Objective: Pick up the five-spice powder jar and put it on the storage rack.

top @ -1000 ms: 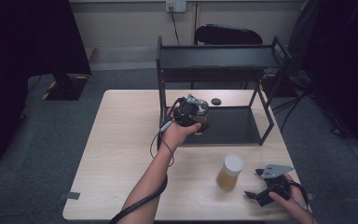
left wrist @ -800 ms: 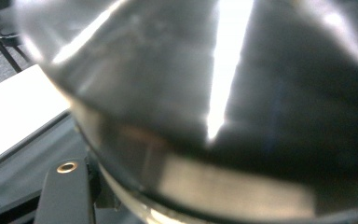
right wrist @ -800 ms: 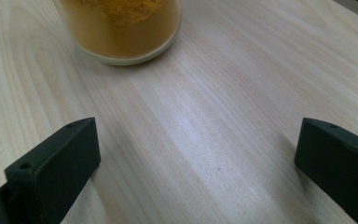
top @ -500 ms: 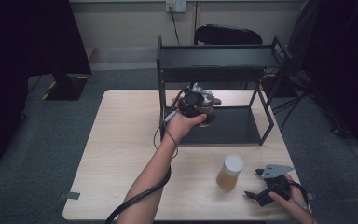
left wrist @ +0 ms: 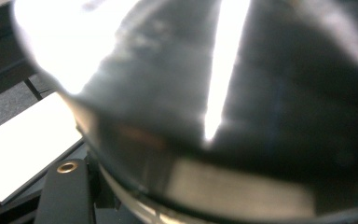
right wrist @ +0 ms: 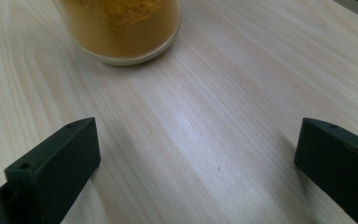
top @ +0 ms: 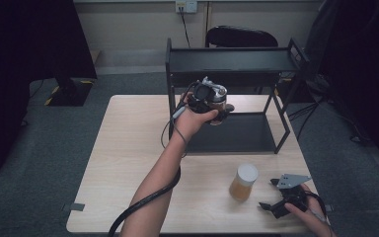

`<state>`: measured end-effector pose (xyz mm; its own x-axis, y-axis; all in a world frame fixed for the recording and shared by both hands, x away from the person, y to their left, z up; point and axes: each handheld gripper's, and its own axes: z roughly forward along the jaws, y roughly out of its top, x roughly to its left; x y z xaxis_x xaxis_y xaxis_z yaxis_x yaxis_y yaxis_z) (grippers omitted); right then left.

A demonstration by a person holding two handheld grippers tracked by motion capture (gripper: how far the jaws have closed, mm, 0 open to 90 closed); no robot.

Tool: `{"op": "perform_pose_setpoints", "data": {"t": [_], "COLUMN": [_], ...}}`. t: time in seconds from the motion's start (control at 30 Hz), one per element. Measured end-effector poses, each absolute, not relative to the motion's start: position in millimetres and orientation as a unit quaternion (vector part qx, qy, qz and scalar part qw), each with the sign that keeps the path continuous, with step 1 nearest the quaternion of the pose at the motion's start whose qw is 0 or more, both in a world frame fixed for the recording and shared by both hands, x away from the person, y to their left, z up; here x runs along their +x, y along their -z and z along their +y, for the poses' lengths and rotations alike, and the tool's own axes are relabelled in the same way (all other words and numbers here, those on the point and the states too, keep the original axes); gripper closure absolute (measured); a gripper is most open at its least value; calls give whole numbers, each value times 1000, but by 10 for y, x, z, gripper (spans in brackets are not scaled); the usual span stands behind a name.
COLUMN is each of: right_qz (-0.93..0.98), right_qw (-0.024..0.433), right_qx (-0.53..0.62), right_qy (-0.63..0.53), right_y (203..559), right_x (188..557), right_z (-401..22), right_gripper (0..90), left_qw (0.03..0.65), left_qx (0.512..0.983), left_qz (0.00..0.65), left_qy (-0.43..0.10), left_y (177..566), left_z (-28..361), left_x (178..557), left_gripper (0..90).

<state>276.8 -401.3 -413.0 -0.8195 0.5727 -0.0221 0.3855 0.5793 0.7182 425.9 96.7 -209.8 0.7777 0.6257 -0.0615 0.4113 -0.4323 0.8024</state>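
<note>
Left gripper (top: 216, 104) clamps a dark jar (top: 217, 101) at the shelf (top: 232, 61); right gripper (top: 274, 195) spread, near counter's (top: 128, 148) right corner.

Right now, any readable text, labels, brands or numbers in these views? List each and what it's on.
None readable.
Jar of orange-brown powder on the table: no label visible.
Dark jar held in the left gripper: blurred and glare-washed in the left gripper view, nothing legible.
Black shelf rack: no markings.
Wall outlet: too small to read.
Yellow-black tape on the stand base: stripes, no words.
</note>
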Motion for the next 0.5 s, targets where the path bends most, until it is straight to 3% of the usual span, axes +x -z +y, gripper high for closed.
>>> {"op": "perform_pose_setpoints", "data": {"t": [0.5], "right_qz": [880], "right_qw": [127], "right_qx": [273], "right_qy": [-369], "right_y": [4129], "right_x": [2768], "right_z": [-4013], "right_gripper": [0], "left_qw": [437], "left_qx": [835], "left_qz": [309], "left_qy": [-130], "left_y": [1799], "left_z": [971], "left_x": [4294], "left_gripper": [310]}}
